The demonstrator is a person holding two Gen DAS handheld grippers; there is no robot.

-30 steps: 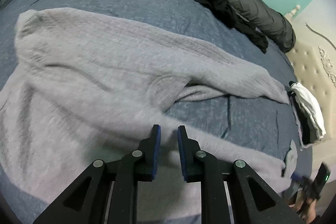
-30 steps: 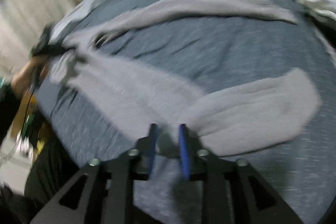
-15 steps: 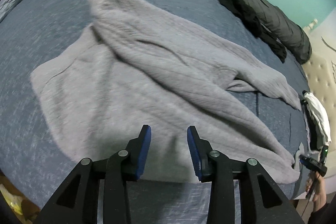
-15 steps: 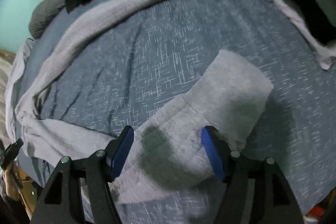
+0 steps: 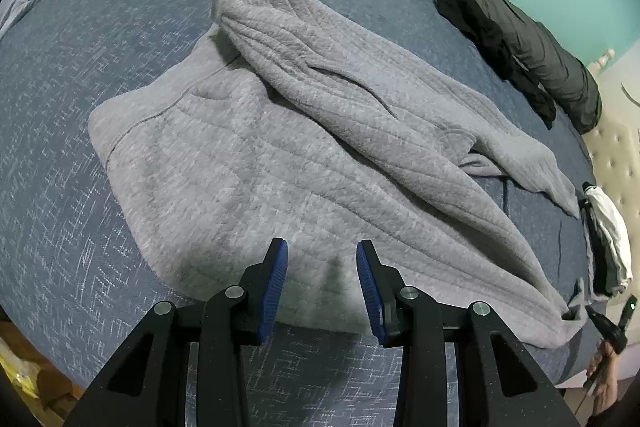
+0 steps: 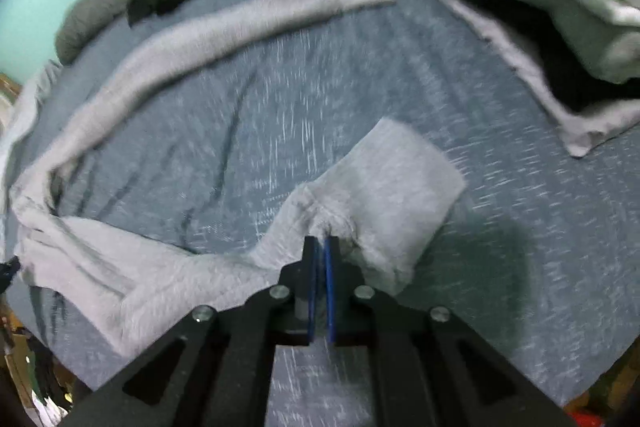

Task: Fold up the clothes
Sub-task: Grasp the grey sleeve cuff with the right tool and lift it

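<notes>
A grey fleece sweater (image 5: 280,147) lies spread on the blue bed cover (image 5: 80,75), one sleeve laid across its body. My left gripper (image 5: 322,259) is open and empty, just above the sweater's near hem. In the right wrist view, my right gripper (image 6: 322,247) is shut on the near sleeve of the grey sweater (image 6: 384,187), close to its cuff, and the cloth bunches at the pads. The other sleeve (image 6: 240,27) stretches across the far side of the bed.
A dark grey duvet roll (image 5: 500,7) and a black garment (image 5: 488,35) lie along the far edge by the teal wall. A white and black pile of clothes (image 6: 540,7) sits at the right. A beige tufted headboard (image 5: 616,155) stands at the right.
My right gripper was open over the sleeve half a second ago and has closed on it. My left gripper has opened a little wider and drawn back slightly from the sweater.
</notes>
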